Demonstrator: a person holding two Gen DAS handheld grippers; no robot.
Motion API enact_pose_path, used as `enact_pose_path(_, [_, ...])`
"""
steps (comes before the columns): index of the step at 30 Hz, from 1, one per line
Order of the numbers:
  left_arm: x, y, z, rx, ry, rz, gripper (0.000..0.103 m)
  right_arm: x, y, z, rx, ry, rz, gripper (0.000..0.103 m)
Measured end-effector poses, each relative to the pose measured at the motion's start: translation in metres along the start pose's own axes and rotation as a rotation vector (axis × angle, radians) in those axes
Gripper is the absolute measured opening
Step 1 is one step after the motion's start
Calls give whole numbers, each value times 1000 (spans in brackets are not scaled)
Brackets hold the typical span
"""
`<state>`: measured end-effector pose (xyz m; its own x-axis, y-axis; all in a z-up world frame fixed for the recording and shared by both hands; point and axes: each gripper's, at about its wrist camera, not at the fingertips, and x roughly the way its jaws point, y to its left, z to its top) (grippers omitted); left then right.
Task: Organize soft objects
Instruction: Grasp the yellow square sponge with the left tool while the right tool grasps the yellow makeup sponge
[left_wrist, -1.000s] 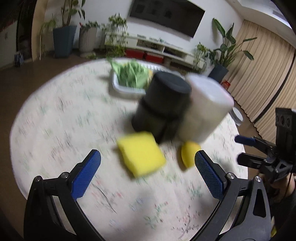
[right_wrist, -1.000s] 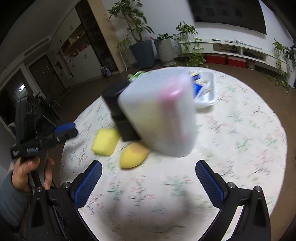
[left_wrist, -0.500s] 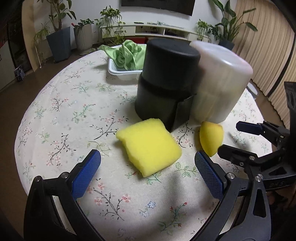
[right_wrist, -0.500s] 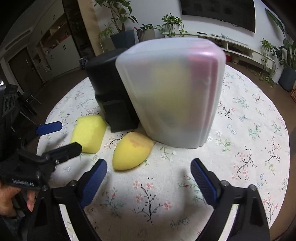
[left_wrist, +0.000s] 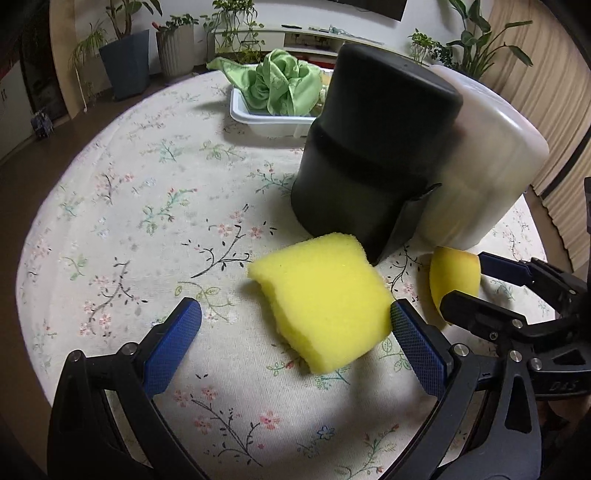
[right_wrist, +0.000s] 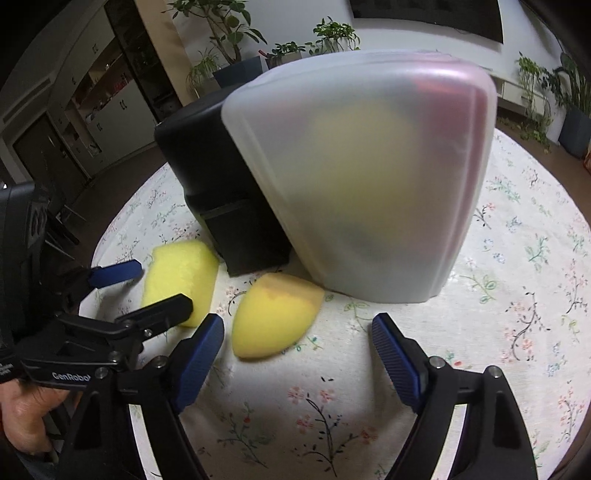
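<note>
A square yellow sponge (left_wrist: 321, 299) lies on the flowered tablecloth, between the fingers of my left gripper (left_wrist: 295, 332), which is open; its right pad is close to the sponge's edge. A teardrop-shaped yellow sponge (right_wrist: 273, 317) lies just ahead of my right gripper (right_wrist: 299, 350), partly between its fingers. Those jaws are closing and the pads stand clear of it. In the left wrist view the right gripper (left_wrist: 467, 282) straddles the teardrop sponge (left_wrist: 448, 273). From the right wrist the left gripper (right_wrist: 162, 284) shows around the square sponge (right_wrist: 181, 273).
A black container (left_wrist: 369, 155) and a translucent white container (right_wrist: 369, 177) stand side by side right behind the sponges. A white tray (left_wrist: 258, 122) with a green cloth (left_wrist: 280, 85) sits at the table's far side. A hand (right_wrist: 22, 417) holds the left gripper.
Both grippers have come down and closer to the sponges. The right gripper's jaws have narrowed. The square sponge now lies between the left fingers.
</note>
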<state>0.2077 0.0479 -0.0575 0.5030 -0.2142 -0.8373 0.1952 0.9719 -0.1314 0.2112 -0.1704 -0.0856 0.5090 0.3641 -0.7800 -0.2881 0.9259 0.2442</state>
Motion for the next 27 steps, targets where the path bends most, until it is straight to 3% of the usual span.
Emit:
enact_pose_path(7, [3, 4, 0, 7, 3, 16, 103, 8, 4, 1, 26, 6, 30, 84])
enact_pose_path(15, [8, -13, -1, 64, 12, 56, 103, 7, 9, 0, -8, 18, 32, 50])
enact_pose_path(19, [9, -15, 1, 66, 10, 48, 102, 6, 14, -4, -21, 13, 35, 47])
enact_pose_path(20, [8, -16, 1, 64, 4, 41, 99, 5, 15, -5, -24, 11, 37, 46])
enact_pose_path(22, [5, -20, 1, 66, -7, 36, 80, 2, 15, -8, -28, 5, 49, 46])
enact_pose_path(24, [1, -22, -1, 60, -20, 18, 68, -2, 16, -13, -30, 3, 61, 46])
enact_pose_path(27, [-2, -26, -6, 62, -31, 27, 62, -4, 18, -19, -41, 4, 61, 45])
